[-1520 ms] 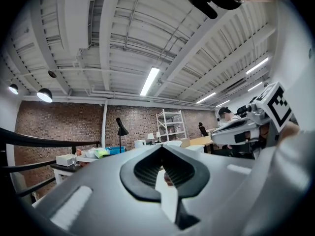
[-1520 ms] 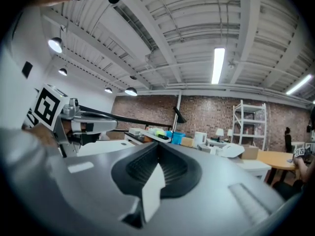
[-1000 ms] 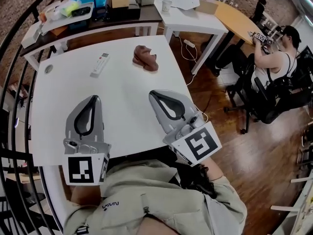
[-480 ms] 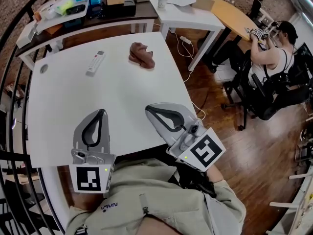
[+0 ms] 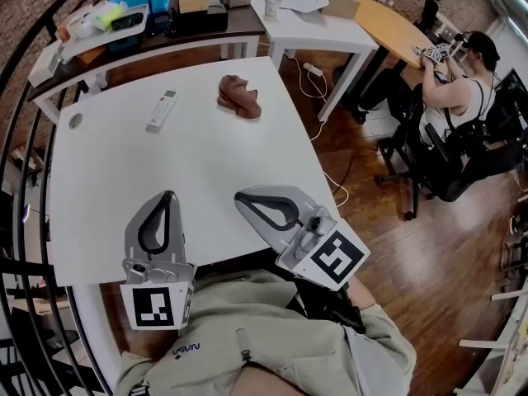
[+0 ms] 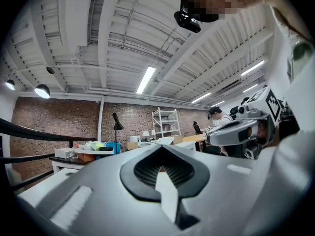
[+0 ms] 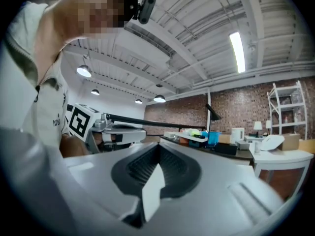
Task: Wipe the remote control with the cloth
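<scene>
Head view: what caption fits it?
Both shut, left gripper and right gripper hover over the white table; remote control and cloth lie beyond.

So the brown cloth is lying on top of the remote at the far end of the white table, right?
Not quite. In the head view the brown cloth lies beside the remote, apart from it, at the far end of the white table.

We can read one word only: "NASA", upside down on the person's jacket point(image 5: 186, 349), just behind the left gripper point(image 5: 167, 196), whose marker cube point(image 5: 154, 307) shows a black-and-white square pattern.
</scene>
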`<state>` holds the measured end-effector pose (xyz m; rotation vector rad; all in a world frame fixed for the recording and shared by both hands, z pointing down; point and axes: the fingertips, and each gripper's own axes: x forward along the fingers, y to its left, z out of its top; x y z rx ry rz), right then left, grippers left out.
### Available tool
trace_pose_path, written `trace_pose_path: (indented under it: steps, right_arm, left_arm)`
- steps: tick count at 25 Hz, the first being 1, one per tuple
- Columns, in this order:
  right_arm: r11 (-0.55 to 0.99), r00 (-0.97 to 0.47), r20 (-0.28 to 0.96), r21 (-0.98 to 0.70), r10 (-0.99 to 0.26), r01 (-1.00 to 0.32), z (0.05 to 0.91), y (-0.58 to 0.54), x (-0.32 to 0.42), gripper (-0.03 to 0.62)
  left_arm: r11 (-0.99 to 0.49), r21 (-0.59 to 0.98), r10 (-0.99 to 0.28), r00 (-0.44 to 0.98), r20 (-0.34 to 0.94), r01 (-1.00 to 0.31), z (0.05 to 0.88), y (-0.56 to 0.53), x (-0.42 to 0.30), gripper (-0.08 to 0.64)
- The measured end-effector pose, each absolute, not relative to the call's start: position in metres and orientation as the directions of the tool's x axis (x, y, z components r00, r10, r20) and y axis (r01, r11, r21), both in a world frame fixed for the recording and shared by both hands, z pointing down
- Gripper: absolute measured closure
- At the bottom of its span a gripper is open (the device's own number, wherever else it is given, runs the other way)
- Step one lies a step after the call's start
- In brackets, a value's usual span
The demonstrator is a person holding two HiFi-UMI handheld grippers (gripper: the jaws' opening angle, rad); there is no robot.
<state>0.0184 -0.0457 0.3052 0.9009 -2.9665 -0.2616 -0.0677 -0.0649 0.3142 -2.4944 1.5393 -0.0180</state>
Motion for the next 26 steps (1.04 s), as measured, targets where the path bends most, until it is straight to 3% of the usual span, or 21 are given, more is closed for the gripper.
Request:
trace_pose_path:
  steps: [26]
  right_arm:
    - [0.811, -0.826, -0.027, 0.172, -0.564, -0.559, 0.3051, -0.0465, 0.0183, 0.591]
  left_arm:
    - [-0.445, -0.174, -0.877, 0.467, -0.114, -0.878, 0.3186, -0.0664, -0.0652, 0.555]
